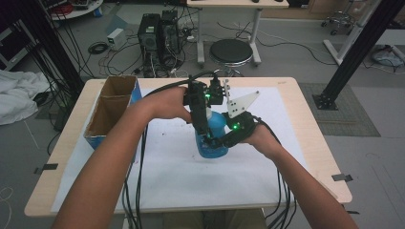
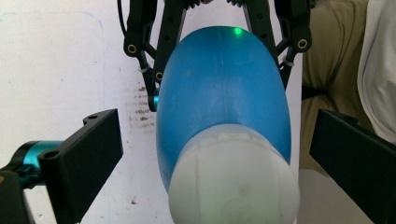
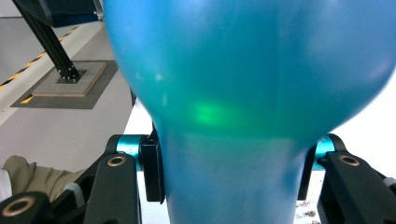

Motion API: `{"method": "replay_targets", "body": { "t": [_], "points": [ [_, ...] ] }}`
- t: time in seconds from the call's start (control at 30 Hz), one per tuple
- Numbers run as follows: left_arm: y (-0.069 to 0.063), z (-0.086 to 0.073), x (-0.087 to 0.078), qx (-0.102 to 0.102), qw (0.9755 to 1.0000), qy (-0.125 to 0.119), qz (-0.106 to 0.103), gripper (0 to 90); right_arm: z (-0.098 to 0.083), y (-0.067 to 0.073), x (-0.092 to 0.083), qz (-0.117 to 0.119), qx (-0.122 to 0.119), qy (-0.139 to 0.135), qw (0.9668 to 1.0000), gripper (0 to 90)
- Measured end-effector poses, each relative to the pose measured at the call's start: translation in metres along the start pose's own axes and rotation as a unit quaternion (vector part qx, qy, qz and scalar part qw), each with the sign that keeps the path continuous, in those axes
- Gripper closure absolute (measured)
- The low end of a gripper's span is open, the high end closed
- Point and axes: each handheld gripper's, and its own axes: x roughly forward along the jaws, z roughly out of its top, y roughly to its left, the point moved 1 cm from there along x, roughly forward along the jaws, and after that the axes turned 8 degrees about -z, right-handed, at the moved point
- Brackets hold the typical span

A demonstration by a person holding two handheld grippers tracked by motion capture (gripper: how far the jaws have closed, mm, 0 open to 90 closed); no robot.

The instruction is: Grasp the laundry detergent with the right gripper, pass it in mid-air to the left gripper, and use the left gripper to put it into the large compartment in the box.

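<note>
Table point(image 1: 305, 157) space around you holds an open cardboard box point(image 1: 112, 105) at the left edge, well apart and no obstacle. Your blue bottle point(image 1: 215, 131) sits mid-table over the white sheet point(image 1: 191, 181), its narrow part clamped by your right gripper point(image 1: 224, 138), probably to steady it. Your left gripper point(image 2: 210, 154) hangs wide above the white cap point(image 2: 233, 182), jaws clear of it, seemingly ready to grasp.
</note>
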Motion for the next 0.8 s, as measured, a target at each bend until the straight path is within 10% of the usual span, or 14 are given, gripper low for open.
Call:
{"method": "replay_targets", "body": {
  "t": [0.8],
  "points": [
    [0.0013, 0.0025, 0.0049, 0.021, 0.9997, 0.01, 0.0, 16.3, -0.0001, -0.001, -0.002, -0.005, 0.005, 0.002, 1.0, 44.8]
  ]
}}
